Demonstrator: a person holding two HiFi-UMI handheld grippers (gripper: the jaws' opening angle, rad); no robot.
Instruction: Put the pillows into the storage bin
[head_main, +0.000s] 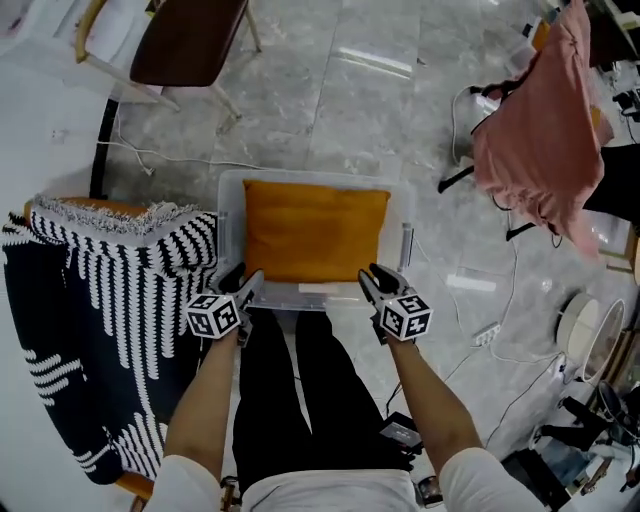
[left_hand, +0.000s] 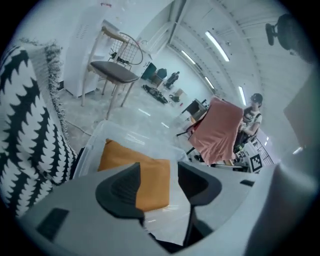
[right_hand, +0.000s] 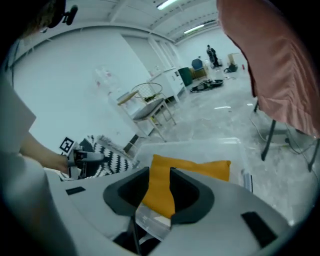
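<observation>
**A:** Pictured on the floor (head_main: 400, 120): orange pillow (head_main: 313, 232) lying flat inside the clear storage bin (head_main: 228, 225). Left gripper (head_main: 243, 283) and right gripper (head_main: 380, 277) at the bin's near edge, jaws of both spread, pinching nothing.

**B:** Step in hand?

**A:** By the look of it, clearing off after the drop. Best to draw both grippers straight back over the near edge, without snagging fabric or nudging the bin.

**B:** And after that?

**A:** Black-and-white pillow (head_main: 110, 300) outside the bin, just beside its left wall. Worth gripping at two well-separated spots along one edge, lifting clear of the rim, then laying flat atop the orange one, corners tucked inside.
</observation>
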